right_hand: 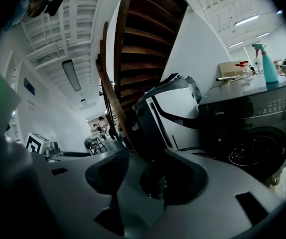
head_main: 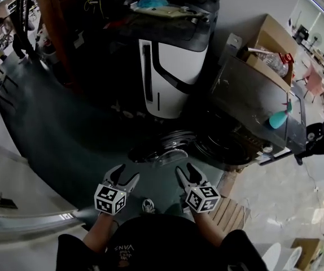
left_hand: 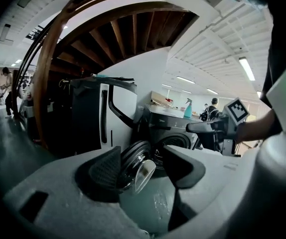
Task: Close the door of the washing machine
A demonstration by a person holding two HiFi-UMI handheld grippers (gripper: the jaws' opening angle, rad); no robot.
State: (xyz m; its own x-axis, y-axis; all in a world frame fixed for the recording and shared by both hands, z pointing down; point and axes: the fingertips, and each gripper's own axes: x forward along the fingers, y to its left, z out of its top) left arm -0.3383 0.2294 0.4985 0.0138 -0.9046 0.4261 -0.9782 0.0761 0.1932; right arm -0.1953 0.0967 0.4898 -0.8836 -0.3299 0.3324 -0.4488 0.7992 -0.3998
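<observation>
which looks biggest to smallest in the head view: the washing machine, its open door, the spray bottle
1. washing machine
2. door, which is nearer the camera, so it looks larger than it would farther back
3. spray bottle, clearly the smallest

Left gripper (left_hand: pixel 142 156), jaws spread wide, pads pressing on nothing. Framed between them, beyond the tips, the round glass-bowled door (left_hand: pixel 139 171) hangs swung open from the dark grey front-loading washing machine (left_hand: pixel 175 131), drum mouth exposed. A teal spray bottle (left_hand: pixel 188 108) stands on top.
</observation>
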